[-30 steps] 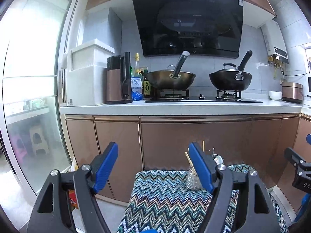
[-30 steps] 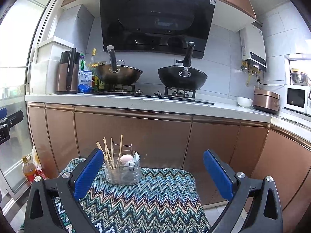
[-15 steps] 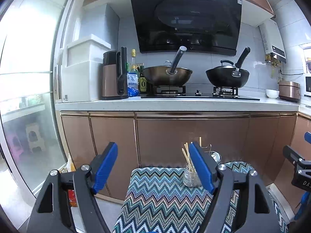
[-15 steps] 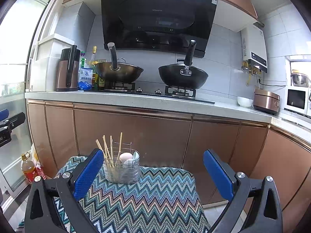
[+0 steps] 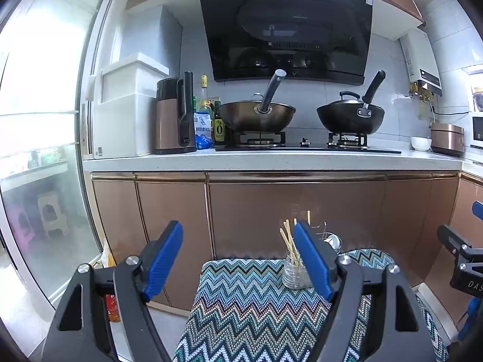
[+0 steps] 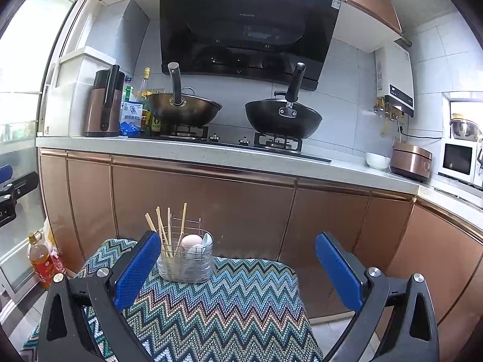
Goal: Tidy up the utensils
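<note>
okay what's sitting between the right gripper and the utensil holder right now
Nothing but bare zigzag cloth. The right wrist view shows the open right gripper short of the utensil holder.

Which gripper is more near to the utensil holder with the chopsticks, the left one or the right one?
Probably the right, though it is close. The right gripper has the utensil holder just beyond its left finger. The left gripper sees it behind its right finger. Both are open, empty.

The left gripper [image 5: 238,259] was held open above a zigzag cloth [image 5: 241,307]; a jar of chopsticks [image 5: 292,267] was partly hidden behind one finger.
</note>
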Motion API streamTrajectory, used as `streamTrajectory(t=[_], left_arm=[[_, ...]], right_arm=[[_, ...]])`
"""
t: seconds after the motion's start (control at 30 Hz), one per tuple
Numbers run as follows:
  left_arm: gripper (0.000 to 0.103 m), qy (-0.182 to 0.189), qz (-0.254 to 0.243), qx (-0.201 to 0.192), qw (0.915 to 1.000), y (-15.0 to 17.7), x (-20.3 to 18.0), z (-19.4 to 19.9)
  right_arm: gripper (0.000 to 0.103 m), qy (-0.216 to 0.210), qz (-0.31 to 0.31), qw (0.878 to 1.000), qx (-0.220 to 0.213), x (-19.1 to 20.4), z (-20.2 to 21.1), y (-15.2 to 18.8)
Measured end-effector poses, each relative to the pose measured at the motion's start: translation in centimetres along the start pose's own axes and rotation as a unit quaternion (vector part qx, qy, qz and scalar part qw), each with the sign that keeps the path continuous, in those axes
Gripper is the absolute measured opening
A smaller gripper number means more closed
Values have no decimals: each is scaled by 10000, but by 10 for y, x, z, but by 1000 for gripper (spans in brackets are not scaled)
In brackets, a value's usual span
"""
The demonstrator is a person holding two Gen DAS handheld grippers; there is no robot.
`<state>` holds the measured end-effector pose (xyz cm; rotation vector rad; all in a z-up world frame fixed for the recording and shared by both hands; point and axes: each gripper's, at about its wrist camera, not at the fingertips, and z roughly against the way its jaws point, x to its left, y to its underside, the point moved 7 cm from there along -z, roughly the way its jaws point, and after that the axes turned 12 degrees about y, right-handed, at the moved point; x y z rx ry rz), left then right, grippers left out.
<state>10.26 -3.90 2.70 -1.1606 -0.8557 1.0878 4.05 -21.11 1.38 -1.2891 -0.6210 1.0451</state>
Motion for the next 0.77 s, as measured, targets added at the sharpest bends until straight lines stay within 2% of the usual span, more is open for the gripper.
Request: streamTrajectory(t=[0.77], left_arm=[[75,-10,96,145,9998,6,4,-5]], right_arm=[[103,400,262,9988,-114,-2,4,2]])
